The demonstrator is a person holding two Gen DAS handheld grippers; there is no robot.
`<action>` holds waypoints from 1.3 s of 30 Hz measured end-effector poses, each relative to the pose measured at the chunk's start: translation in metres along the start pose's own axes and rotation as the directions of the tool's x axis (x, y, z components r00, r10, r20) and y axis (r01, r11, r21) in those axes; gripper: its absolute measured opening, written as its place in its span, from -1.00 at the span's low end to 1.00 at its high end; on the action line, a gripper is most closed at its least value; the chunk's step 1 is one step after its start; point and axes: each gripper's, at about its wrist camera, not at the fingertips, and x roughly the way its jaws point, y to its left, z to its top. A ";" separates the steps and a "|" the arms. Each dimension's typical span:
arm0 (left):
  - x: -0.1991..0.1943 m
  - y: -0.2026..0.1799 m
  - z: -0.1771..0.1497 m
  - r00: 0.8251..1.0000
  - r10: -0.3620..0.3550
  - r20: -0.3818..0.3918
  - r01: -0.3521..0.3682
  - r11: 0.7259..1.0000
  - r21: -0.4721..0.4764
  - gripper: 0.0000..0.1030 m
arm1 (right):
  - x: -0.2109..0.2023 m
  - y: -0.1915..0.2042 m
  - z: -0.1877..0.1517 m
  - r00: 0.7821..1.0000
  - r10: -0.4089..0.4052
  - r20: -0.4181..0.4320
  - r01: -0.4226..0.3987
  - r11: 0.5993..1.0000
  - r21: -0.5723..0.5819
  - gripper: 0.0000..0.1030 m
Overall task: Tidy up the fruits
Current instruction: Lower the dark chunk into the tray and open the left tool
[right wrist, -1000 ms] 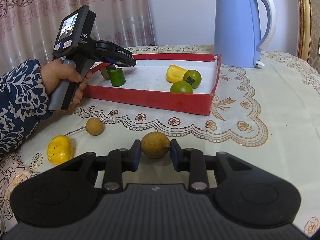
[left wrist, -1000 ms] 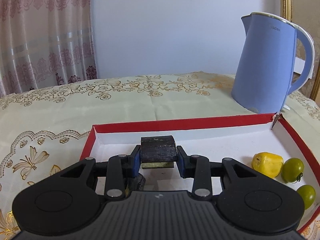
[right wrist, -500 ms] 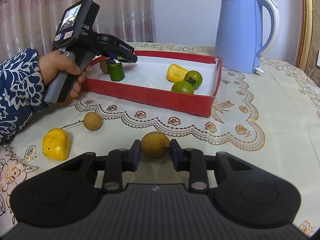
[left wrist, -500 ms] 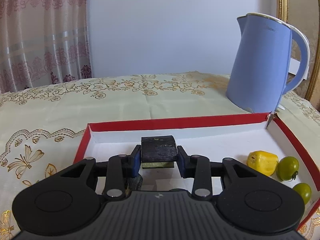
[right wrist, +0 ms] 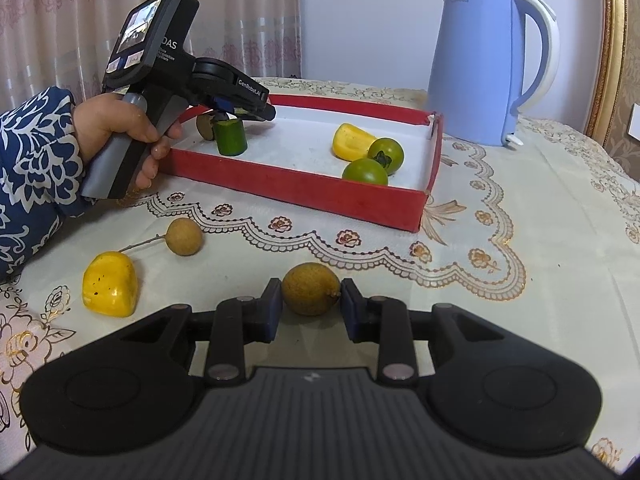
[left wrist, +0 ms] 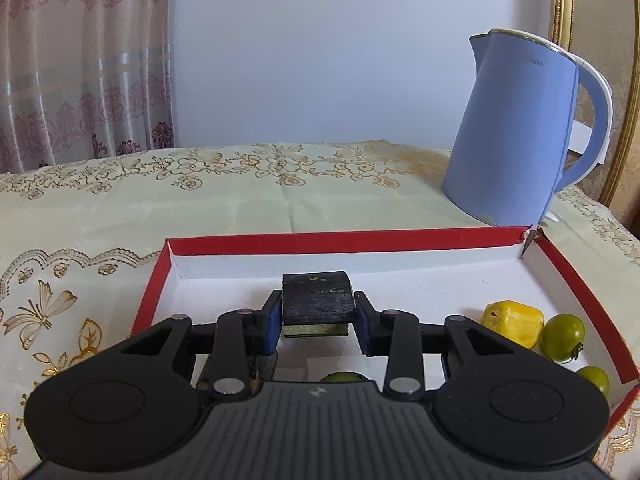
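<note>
right wrist view: your right gripper (right wrist: 311, 307) grips a brown fruit (right wrist: 311, 289) above the cloth; a yellow piece (right wrist: 110, 284) and longan (right wrist: 185, 236) wait outside. farther off, your left gripper (left wrist: 318, 316) clamps a cucumber chunk (left wrist: 318, 297) inside the red tray (right wrist: 304, 192), beside three fruits.
</note>
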 end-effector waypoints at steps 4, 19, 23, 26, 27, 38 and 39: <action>0.000 0.002 0.001 1.000 -0.007 -0.002 0.007 1.000 -0.009 -0.30 | 0.000 0.000 0.000 1.000 -0.003 -0.001 0.003 1.000 0.000 -0.43; 0.000 0.002 0.001 1.000 -0.028 -0.011 0.028 1.000 -0.010 -0.29 | 0.001 0.000 0.000 1.000 0.000 -0.001 0.000 1.000 0.000 -0.43; -0.003 0.003 0.004 0.999 -0.041 -0.024 0.041 0.999 -0.022 -0.29 | 0.001 0.001 0.000 1.000 -0.001 -0.002 0.001 1.000 -0.001 -0.43; -0.010 0.004 0.008 0.999 -0.050 -0.008 0.050 0.998 -0.030 -0.29 | 0.001 0.001 0.000 1.000 0.000 0.000 0.000 1.000 0.000 -0.43; -0.013 0.004 0.009 0.999 -0.053 -0.001 0.053 0.998 -0.033 -0.29 | 0.001 0.001 0.000 1.000 0.000 0.001 0.000 1.000 0.000 -0.43; -0.015 0.005 0.011 0.998 -0.058 -0.004 0.058 0.998 -0.037 -0.19 | 0.001 0.000 -0.001 1.000 -0.001 0.000 0.001 1.000 -0.002 -0.43; -0.013 0.006 0.010 0.998 -0.058 -0.012 0.058 0.998 -0.038 -0.19 | 0.001 0.000 -0.001 1.000 -0.001 0.000 0.001 1.000 -0.002 -0.43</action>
